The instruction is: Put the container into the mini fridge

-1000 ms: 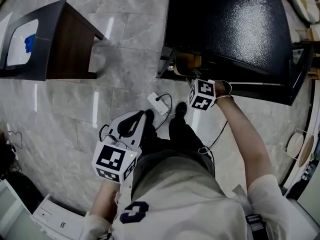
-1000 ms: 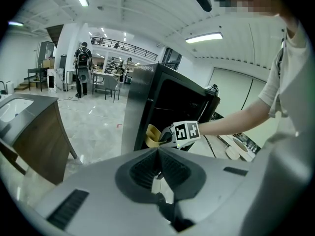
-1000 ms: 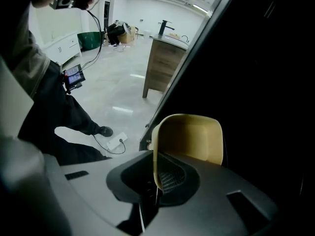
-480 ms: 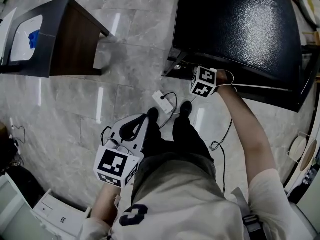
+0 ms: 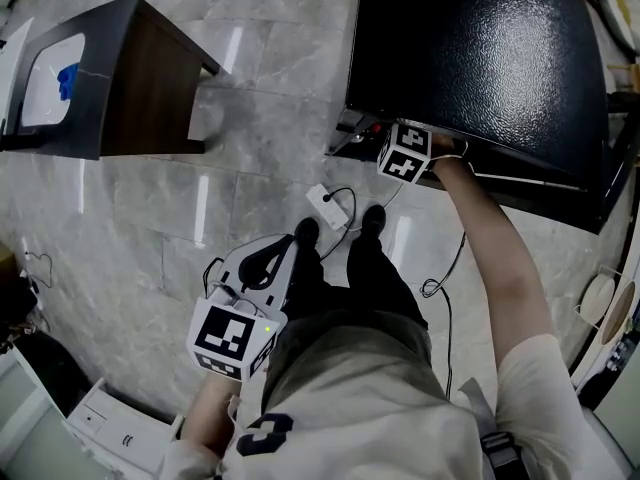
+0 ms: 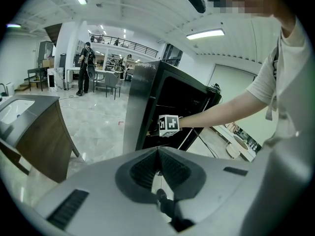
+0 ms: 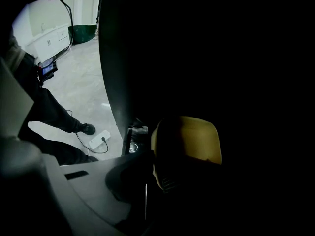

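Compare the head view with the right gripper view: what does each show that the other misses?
Head view only: the left gripper low beside the person's leg, and a dark table. Right gripper view only: the yellow container clamped in the right gripper, amid darkness. Both: the black fridge and the power strip on the floor.

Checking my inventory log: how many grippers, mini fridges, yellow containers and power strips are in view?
grippers: 2 (left gripper, right gripper)
mini fridge: 1
yellow container: 1
power strip: 1
total: 5
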Demonstrator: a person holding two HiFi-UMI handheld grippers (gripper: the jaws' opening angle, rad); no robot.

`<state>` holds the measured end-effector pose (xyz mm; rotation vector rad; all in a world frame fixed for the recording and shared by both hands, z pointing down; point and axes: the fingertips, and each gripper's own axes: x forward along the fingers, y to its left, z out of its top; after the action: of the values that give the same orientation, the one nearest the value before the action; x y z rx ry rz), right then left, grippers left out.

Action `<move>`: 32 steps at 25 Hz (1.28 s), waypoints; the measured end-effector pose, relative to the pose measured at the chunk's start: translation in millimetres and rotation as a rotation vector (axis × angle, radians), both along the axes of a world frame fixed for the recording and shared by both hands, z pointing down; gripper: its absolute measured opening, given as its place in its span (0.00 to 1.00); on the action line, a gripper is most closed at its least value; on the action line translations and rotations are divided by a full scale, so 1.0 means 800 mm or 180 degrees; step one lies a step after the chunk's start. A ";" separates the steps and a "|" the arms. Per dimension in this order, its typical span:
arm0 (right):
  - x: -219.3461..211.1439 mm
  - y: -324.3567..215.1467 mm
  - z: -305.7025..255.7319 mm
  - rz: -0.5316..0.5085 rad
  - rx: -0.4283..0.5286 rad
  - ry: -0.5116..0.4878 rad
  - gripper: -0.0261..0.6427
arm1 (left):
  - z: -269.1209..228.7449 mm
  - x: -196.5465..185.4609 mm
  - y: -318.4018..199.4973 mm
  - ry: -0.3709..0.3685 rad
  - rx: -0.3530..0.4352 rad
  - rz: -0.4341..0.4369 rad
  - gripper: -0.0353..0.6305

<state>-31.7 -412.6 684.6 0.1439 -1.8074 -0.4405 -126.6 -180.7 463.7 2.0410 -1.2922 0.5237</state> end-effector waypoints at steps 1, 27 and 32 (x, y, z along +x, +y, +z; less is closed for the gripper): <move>0.000 -0.001 0.000 -0.0004 0.0006 -0.0001 0.10 | 0.000 0.000 -0.001 -0.0003 0.0006 0.0001 0.14; -0.010 0.065 -0.179 0.0997 -0.0148 -0.1518 0.25 | -0.067 -0.040 -0.005 -0.0316 0.0562 0.0117 0.14; -0.009 0.085 -0.203 0.1319 -0.0312 -0.1899 0.25 | -0.085 -0.053 -0.004 -0.0365 0.0672 0.0230 0.14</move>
<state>-39.0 -344.7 522.5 0.6215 -2.3004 -0.0026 -169.4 -184.2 396.0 2.2668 -1.3960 0.5649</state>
